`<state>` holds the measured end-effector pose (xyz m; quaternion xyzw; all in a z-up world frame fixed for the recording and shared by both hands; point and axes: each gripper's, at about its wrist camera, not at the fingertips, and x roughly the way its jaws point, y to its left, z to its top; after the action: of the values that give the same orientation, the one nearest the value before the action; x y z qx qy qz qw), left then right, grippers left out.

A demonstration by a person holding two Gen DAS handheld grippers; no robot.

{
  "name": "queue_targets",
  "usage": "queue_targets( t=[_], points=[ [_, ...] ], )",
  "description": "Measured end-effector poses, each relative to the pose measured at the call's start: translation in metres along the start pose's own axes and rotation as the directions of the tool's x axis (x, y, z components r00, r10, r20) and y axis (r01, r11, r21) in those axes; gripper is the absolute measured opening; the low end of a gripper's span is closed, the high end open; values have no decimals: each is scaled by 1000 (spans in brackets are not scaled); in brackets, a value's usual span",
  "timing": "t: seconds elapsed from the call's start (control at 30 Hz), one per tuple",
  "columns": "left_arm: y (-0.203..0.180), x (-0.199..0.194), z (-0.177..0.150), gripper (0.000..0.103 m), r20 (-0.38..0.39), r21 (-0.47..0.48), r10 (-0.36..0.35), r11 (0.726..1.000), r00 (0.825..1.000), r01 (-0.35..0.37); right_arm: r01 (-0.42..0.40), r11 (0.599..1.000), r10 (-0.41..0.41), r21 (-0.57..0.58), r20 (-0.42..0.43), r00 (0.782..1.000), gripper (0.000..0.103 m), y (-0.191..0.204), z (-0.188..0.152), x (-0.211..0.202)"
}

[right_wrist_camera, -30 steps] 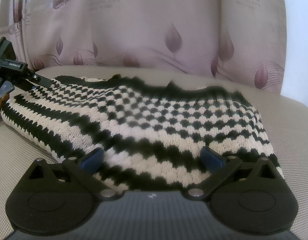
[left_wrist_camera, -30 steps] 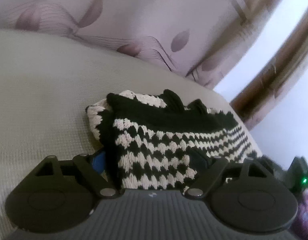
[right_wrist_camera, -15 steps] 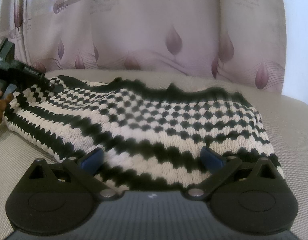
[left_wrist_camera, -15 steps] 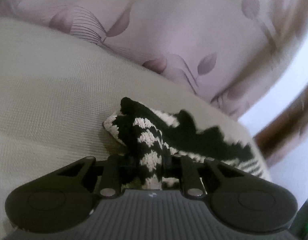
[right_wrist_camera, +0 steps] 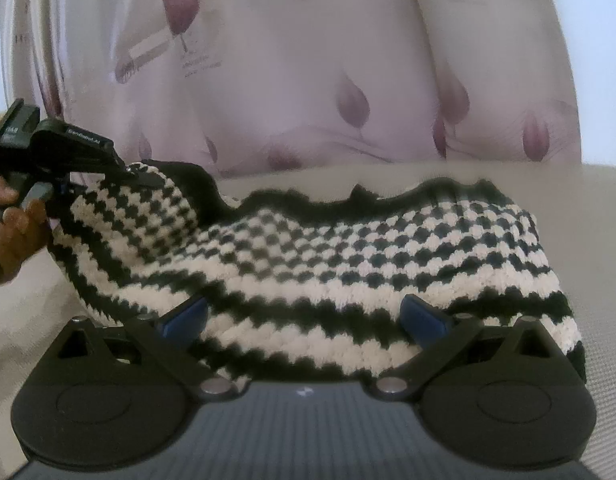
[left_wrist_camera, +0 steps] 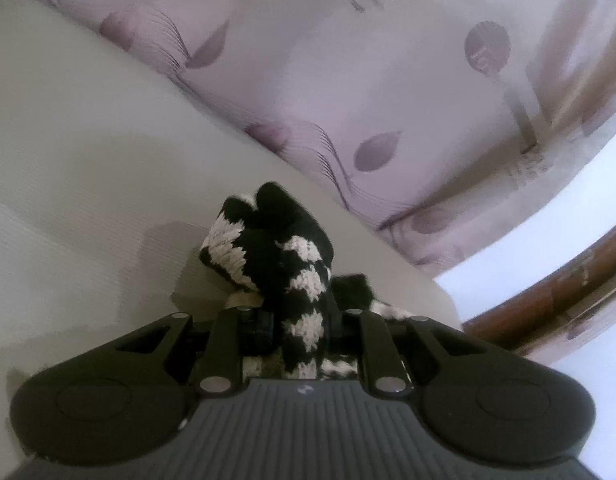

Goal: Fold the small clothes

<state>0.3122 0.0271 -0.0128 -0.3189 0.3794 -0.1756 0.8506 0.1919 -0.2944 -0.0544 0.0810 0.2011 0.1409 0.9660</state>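
1 knit garment (right_wrist_camera: 348, 264), blk/white checks, lies on beige cushion (left_wrist_camera: 67, 208). 2 grippers. Left gripper (left_wrist_camera: 297, 328): fingers nearly together, clenched on a bunched corner of it, raised off cushion. Right gripper (right_wrist_camera: 303, 316): fingers wide apart, released, garment's near edge between them.

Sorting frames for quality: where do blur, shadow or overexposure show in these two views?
Left wrist view: curtain smeared by motion, blown-out white at right, soft shadow beside the knit garment. Right wrist view: garment's far edge soft, curtain blurred, edges bent by fisheye.
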Motion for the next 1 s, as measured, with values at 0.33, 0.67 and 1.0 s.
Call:
queue_targets(
  t=[0.33,0.67,1.0],
  points=[
    [-24,17,-40,20,-43,-81,-115,991,992,111,-454,698,358,553,279,891,103,-34,2,-1],
    [14,31,-65,46,29,-255,-436,867,900,428,-532,434,461,727,328,825,103,-31,-5,59],
    [24,29,-86,66,110,-313,-598,737,794,599,-519,425,467,742,311,827,103,-26,5,70]
  ],
)
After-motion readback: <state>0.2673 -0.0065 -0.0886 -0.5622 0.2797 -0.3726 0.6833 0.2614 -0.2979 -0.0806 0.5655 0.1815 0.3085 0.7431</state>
